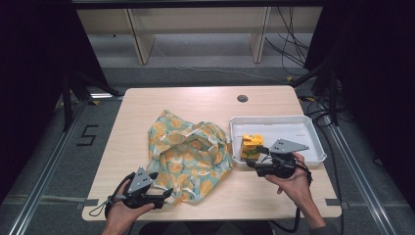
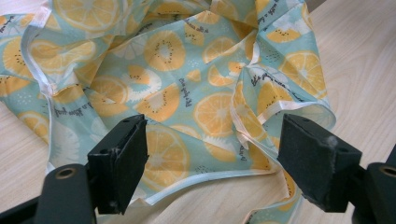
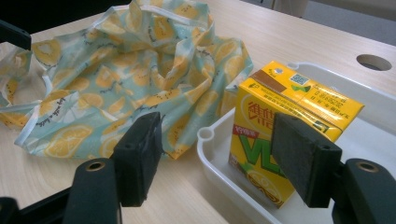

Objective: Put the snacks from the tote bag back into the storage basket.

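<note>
A crumpled cloth bag (image 1: 188, 154) with a teal and orange-slice print lies in the middle of the table. My left gripper (image 1: 166, 195) is open at the bag's near left corner, and in the left gripper view its jaws stand wide apart over the bag's hem (image 2: 205, 126). A yellow drink carton (image 1: 251, 146) stands in the white tray (image 1: 293, 125) at the right. My right gripper (image 1: 254, 157) is open just in front of the carton (image 3: 280, 126), one jaw over the tray's rim (image 3: 208, 140), with the bag (image 3: 126, 79) to the left.
The light wooden table (image 1: 147, 112) has a round cable hole (image 1: 242, 98) near its far edge. Cables lie on the floor beyond the table's right side (image 1: 313, 105). Shelf legs stand behind the table.
</note>
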Action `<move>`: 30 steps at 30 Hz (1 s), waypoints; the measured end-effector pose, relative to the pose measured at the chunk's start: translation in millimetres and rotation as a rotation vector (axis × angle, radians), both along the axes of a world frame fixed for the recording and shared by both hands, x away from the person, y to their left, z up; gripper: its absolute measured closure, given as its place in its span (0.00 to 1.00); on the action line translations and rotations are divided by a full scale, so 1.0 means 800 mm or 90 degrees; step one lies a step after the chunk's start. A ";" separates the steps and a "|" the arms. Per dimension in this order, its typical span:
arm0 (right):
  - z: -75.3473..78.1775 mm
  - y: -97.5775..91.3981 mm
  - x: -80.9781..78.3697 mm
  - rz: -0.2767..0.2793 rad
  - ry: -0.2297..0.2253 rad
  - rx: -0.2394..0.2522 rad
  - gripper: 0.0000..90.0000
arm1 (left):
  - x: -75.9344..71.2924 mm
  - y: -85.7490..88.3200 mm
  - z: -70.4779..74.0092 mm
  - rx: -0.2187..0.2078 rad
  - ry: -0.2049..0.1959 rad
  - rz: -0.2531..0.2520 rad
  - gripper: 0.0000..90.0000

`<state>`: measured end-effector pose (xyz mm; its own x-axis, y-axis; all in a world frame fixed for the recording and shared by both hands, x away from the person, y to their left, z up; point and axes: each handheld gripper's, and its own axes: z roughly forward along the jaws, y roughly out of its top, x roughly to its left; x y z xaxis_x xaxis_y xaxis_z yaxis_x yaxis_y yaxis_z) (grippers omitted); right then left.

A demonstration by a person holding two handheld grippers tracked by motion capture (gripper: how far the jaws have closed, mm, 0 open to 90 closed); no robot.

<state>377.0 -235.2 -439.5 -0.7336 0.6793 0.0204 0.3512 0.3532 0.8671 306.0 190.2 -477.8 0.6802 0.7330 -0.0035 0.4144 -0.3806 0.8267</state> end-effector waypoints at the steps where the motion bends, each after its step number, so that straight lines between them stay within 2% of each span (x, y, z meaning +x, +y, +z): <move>1: -0.001 0.001 -0.002 -0.015 0.004 0.012 0.38 | 0.000 0.000 0.000 0.000 0.001 -0.001 0.26; 2: -0.002 0.001 -0.003 -0.014 0.006 0.012 0.38 | 0.000 0.000 0.000 -0.001 0.002 -0.003 0.26; 3: -0.002 0.000 -0.004 -0.014 0.015 0.009 0.38 | 0.000 0.002 0.001 0.020 0.000 -0.008 0.26; 4: -0.001 -0.002 -0.004 -0.008 0.008 0.003 0.37 | 0.000 0.002 0.001 0.013 0.002 -0.011 0.26; 5: -0.002 -0.001 -0.008 -0.021 0.022 0.015 0.37 | 0.000 0.002 0.001 0.009 -0.001 -0.011 0.26; 6: -0.002 -0.002 -0.009 -0.021 0.017 0.014 0.37 | 0.000 0.001 0.000 0.000 -0.006 -0.006 0.26; 7: -0.003 -0.003 -0.011 -0.024 0.013 0.016 0.36 | -0.001 0.000 0.000 -0.008 0.005 0.002 0.26; 8: -0.003 -0.004 -0.014 -0.029 0.021 0.018 0.35 | -0.001 0.001 0.001 0.004 0.000 -0.005 0.26; 9: -0.005 -0.006 -0.015 -0.025 0.006 0.013 0.35 | 0.000 0.003 0.002 0.020 -0.005 -0.018 0.26; 10: -0.007 -0.006 -0.019 -0.033 0.009 0.025 0.34 | -0.001 0.002 0.001 0.012 -0.005 -0.014 0.26; 12: -0.011 -0.009 -0.026 -0.040 0.023 0.023 0.33 | -0.002 -0.002 0.000 -0.006 0.002 -0.003 0.26; 13: -0.015 -0.010 -0.029 -0.035 0.029 0.025 0.33 | -0.003 -0.001 0.000 0.000 0.003 -0.007 0.26; 14: -0.018 -0.013 -0.031 -0.042 0.015 0.019 0.32 | -0.003 -0.001 0.001 0.008 0.001 -0.011 0.26; 15: -0.021 -0.013 -0.035 -0.046 0.033 0.022 0.32 | -0.002 -0.002 0.000 0.004 -0.007 -0.013 0.26; 16: -0.024 -0.015 -0.037 -0.040 0.028 0.014 0.32 | -0.002 -0.002 0.000 0.004 -0.005 -0.013 0.26; 17: -0.026 -0.016 -0.041 -0.043 0.034 0.018 0.32 | -0.002 -0.002 0.000 0.007 -0.002 -0.014 0.26; 19: -0.031 -0.016 -0.047 -0.039 0.057 0.029 0.30 | -0.003 -0.004 -0.002 -0.002 0.008 -0.006 0.26; 20: -0.032 -0.016 -0.051 -0.041 0.063 0.025 0.29 | -0.002 -0.005 -0.002 -0.003 0.000 -0.014 0.26; 21: -0.033 -0.015 -0.052 -0.034 0.055 0.022 0.29 | -0.002 -0.002 -0.001 0.016 0.000 -0.025 0.26; 22: -0.033 -0.014 -0.057 -0.040 0.065 0.022 0.29 | -0.002 -0.003 -0.001 0.016 0.002 -0.024 0.26; 23: -0.034 -0.014 -0.058 -0.027 0.059 0.012 0.28 | -0.003 -0.005 -0.002 0.002 -0.002 -0.016 0.26; 24: -0.036 -0.013 -0.057 -0.019 0.049 0.009 0.27 | -0.003 -0.005 -0.002 0.004 -0.001 -0.018 0.26; 25: -0.036 -0.013 -0.059 -0.016 0.054 0.001 0.26 | -0.004 -0.006 -0.003 -0.005 0.008 -0.010 0.26; 27: -0.037 -0.012 -0.062 -0.019 0.046 -0.027 0.24 | -0.005 -0.006 -0.003 -0.003 0.006 -0.010 0.26; 28: -0.039 -0.012 -0.063 -0.009 0.055 -0.024 0.24 | -0.005 -0.004 -0.002 0.015 0.007 -0.022 0.26; 29: -0.039 -0.011 -0.067 -0.020 0.059 -0.029 0.24 | -0.006 -0.005 -0.003 0.007 0.001 -0.020 0.26; 30: -0.040 -0.012 -0.066 -0.017 0.045 -0.038 0.24 | -0.008 -0.006 -0.004 0.000 0.010 -0.012 0.26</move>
<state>323.8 -244.7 -471.7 -0.7132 0.7003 0.0301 0.4206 0.3932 0.8176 299.5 185.3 -481.2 0.6942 0.7197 -0.0136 0.4192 -0.3888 0.8204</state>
